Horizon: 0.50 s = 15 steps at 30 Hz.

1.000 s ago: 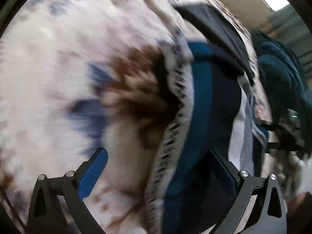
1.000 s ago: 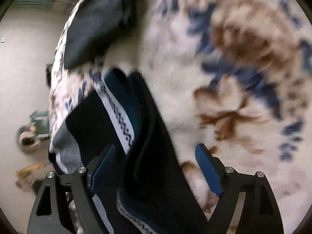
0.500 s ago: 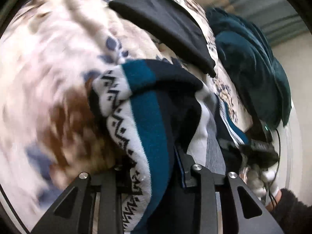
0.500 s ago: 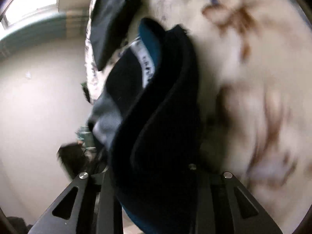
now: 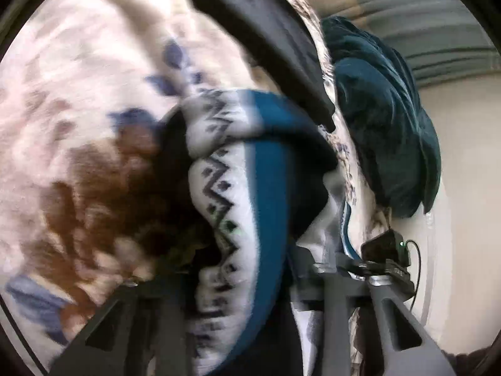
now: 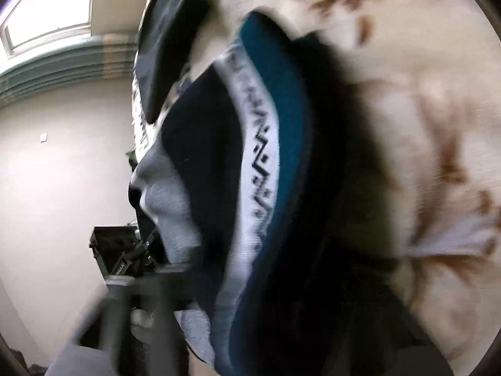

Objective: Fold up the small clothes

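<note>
Left wrist view: left gripper and right gripper each clamp one patterned garment; one black garment lies beyond.

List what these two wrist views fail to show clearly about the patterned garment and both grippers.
- Left wrist view: the left gripper finger pads are buried under the patterned garment; the grip point is hidden.
- Right wrist view: the right gripper is smeared by motion blur and covered by the garment; its fingers cannot be told apart.
- Both views: the garment's type and full outline are cut off by the frame's bottom edge.
- The floral blanket pattern is blurred.
</note>
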{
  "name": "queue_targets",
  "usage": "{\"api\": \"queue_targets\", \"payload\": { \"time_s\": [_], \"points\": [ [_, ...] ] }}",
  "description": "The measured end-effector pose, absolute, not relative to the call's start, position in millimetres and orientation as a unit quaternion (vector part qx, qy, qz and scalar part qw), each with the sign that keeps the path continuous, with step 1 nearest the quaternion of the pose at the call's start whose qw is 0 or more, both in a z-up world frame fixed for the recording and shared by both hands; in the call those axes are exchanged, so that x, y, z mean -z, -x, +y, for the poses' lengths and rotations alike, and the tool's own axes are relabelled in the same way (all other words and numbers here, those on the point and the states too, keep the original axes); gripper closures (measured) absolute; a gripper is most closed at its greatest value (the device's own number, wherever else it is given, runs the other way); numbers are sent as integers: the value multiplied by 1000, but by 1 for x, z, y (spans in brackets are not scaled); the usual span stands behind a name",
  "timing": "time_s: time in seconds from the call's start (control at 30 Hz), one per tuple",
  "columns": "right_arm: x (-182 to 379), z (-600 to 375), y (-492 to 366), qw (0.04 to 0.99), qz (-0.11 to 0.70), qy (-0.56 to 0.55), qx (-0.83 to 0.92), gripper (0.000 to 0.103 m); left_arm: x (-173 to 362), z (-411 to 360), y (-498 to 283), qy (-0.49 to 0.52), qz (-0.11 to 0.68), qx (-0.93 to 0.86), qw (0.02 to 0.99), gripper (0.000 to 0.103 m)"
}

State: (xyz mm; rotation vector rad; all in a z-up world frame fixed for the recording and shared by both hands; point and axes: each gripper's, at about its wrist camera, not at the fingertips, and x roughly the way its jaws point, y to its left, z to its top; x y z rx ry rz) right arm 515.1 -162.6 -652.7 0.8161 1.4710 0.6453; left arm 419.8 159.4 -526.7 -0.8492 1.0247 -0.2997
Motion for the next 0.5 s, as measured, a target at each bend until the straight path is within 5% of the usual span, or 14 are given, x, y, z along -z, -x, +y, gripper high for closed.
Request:
{"api": "queue_targets", "payload": {
  "time_s": [0.5],
  "points": [
    [527, -145, -553, 701, 539, -366, -289, 79, 422, 210, -491, 347, 443, 204, 801, 82]
  ]
}}
